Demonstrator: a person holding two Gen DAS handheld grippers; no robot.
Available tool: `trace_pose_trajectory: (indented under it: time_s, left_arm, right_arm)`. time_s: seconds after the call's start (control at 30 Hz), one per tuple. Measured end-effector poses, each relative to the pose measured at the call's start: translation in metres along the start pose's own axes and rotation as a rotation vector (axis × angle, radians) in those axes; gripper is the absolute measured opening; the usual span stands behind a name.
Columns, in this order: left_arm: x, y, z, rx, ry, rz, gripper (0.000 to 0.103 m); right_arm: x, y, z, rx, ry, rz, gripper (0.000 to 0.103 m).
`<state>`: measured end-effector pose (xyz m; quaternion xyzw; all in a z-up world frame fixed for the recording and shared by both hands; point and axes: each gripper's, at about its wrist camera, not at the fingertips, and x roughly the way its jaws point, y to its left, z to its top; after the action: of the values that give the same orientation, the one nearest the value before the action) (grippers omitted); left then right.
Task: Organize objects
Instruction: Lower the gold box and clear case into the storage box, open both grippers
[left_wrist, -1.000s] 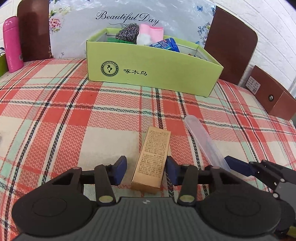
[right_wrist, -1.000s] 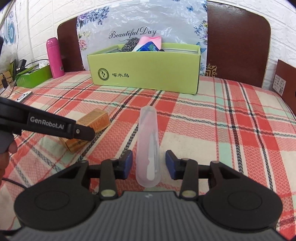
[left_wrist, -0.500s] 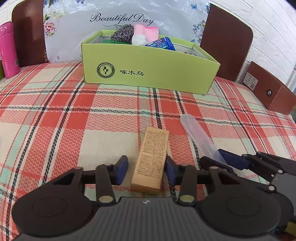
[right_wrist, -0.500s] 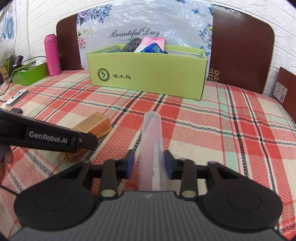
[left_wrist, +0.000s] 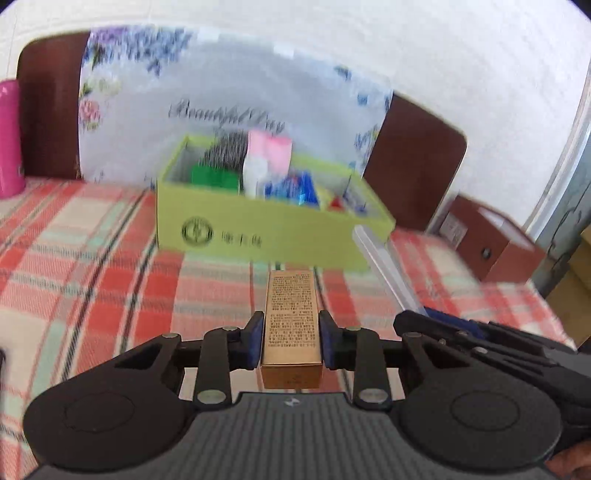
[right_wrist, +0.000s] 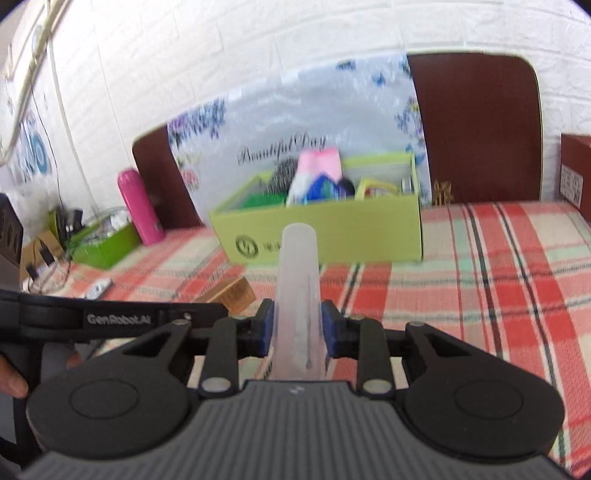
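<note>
My left tool (left_wrist: 291, 339) is closing on the small golden-brown cardboard carton with fine print (left_wrist: 291, 317); its blue pads sit against the carton's long sides, near the end closest to me, so the rest points straight ahead of the tool. My right tool (right_wrist: 297, 328) grips the frosted translucent plastic tube (right_wrist: 298, 291) the same way, clamped low so its rounded tip leads forward. I judge both things are clear of the red-and-green plaid tablecloth (right_wrist: 480, 295), though blur makes the gap hard to read. I hold each lengthwise because the open lime-green cardboard box (left_wrist: 266, 229) stands directly ahead of both tools, already part-filled with a pink-and-white item and blue packets; a narrow end should slip into what room is left. From the left tool, the tube shows off to its right.
</note>
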<state>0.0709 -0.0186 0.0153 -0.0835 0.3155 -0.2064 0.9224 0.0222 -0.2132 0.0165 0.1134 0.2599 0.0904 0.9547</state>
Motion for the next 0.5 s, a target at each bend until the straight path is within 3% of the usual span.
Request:
trace_pose_trajectory:
  time_s: [0.2,0.5]
  left_arm:
    - [-0.004,0.005,0.059,0.021,-0.125,0.023,0.031]
    - [0.050,0.018,0.121,-0.005,-0.170,0.040,0.032]
  right_arm:
    - [0.009,-0.002,0.046,-0.029,-0.093,-0.031,0.027]
    - [0.071,-0.023,0.111,-0.018,-0.169,-0.118,0.027]
